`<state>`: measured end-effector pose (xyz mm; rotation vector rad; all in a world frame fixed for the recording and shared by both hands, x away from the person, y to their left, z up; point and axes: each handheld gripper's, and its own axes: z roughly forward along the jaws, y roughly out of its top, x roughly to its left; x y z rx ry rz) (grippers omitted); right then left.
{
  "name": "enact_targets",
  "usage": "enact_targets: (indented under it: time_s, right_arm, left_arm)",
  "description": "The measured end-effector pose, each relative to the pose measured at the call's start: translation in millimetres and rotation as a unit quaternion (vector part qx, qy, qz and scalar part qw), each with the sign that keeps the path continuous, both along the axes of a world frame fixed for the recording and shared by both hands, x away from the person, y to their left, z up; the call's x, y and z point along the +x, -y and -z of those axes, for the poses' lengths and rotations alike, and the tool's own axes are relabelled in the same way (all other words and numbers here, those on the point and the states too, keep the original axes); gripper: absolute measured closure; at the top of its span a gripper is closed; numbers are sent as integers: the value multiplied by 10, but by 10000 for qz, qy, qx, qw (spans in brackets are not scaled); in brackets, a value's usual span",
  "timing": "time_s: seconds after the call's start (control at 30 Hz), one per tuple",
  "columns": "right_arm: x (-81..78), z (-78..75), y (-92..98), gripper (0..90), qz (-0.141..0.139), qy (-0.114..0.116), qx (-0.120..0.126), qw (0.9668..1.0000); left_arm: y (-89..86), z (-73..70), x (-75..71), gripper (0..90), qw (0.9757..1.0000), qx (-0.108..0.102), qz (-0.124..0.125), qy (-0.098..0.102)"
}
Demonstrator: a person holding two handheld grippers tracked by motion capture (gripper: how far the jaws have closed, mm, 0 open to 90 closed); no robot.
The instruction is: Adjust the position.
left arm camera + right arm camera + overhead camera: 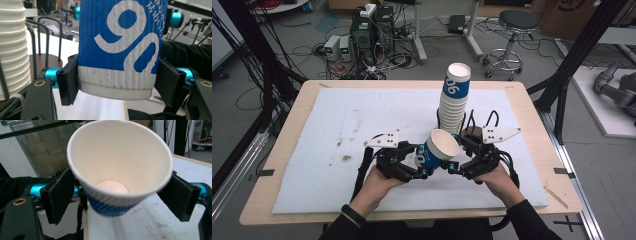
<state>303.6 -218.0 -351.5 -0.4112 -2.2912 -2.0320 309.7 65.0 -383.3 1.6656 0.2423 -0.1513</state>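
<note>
Gripping the blue-and-white paper cup (117,47) near its base, our left gripper (424,167) has both jaws pressed against the cup's ribbed sides, one on each flank. From the high view we see the cup (437,149) tilted, its open mouth turned toward our right gripper (455,159), which sits just beside the rim. In the right gripper view the cup (117,170) fills the space between our right jaws, mouth facing us and the round bottom visible inside; those jaws stand wide apart, with a gap between each pad and the cup wall, so they are not clamped on it. Behind the jaws, a tall stack of cups (454,100) stands upright on the white board (337,130).
</note>
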Motion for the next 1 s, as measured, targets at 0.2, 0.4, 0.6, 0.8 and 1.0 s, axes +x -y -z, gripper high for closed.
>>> enact_targets:
  time_s: [0.2,0.4,0.6,0.8,1.0]
  right_arm:
    - [-5,-14,12,245,-17,228,-89,9997]
    - [-46,-49,-26,260,9,501,-649,9966]
    - [-80,-72,-90,264,-60,640,-1026,9926]
    - [-92,-86,-105,264,-51,723,-1146,9908]
    - [-101,-94,-109,220,27,659,-912,9937]
  left_arm:
    - [27,3,-6,293,9997,215,39,126]
    - [79,-86,-67,275,9903,1213,-131,669]
    - [126,-95,-89,230,9852,1516,-192,780]
    - [147,-82,-96,230,9856,1483,-223,778]
    - [146,-31,-103,296,9935,933,-137,645]
